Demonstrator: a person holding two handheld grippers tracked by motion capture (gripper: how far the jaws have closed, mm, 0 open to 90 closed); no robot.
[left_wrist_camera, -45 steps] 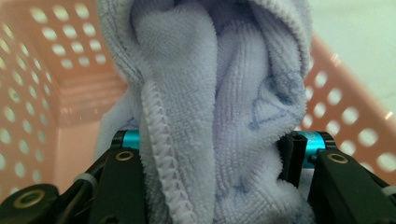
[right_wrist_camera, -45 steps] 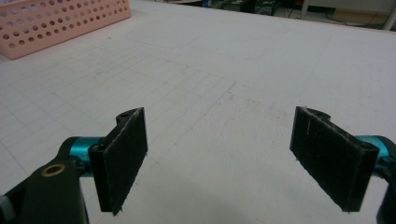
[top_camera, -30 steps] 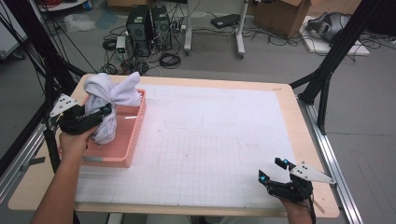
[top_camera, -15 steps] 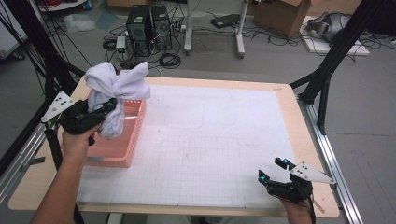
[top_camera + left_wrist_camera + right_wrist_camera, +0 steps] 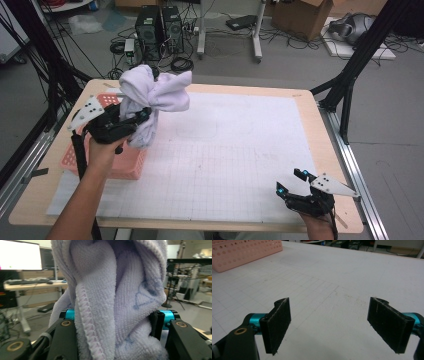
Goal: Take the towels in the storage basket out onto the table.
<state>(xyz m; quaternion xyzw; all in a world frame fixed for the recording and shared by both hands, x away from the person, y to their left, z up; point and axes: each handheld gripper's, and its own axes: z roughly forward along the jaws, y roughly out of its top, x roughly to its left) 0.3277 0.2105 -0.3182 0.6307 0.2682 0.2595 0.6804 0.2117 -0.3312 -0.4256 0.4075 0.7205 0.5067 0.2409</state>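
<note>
**Towel held above basket, left edge of worktop**

Item: pale lilac towel (image 5: 150, 97), bunched, clamped between the jaws of the left gripper (image 5: 131, 119) and raised above the pink perforated basket (image 5: 120, 162). Its bulk hangs upright, leaning toward the worktop's (image 5: 240, 150) centre. Basket contents: cannot tell. Right gripper (image 5: 292, 187): jaws wide apart, holding nothing, at the near right corner, well apart from the towel.

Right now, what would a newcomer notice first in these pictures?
First, the white towel, bunched and lifted above the pink basket at the table's left, clamped in the left gripper. Close up, its looped pile sits between the black jaws. Near the front right corner, the right gripper waits open above the gridded mat.
</note>
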